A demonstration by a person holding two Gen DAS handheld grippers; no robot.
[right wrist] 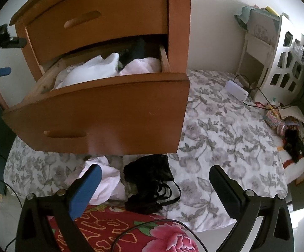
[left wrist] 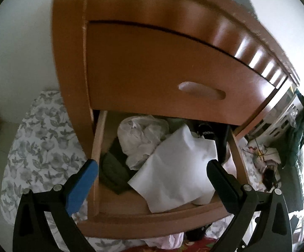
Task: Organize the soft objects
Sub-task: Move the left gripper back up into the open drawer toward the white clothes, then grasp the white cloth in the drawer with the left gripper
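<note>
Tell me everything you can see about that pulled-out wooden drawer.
The open drawer is the lower of two in an orange-brown wooden cabinet, pulled well out over a floral bedspread. Its curved front has a recessed oval handle; the paler side walls look like bare wood. Inside lie a flat white cloth, a crumpled whitish bundle, a dark green garment and something black at the back. The left tool hangs open above it, touching nothing.

In my right view the open drawer fills the upper left, clothes inside it; below it, on the bedspread, two garments lie at lower centre.
</note>
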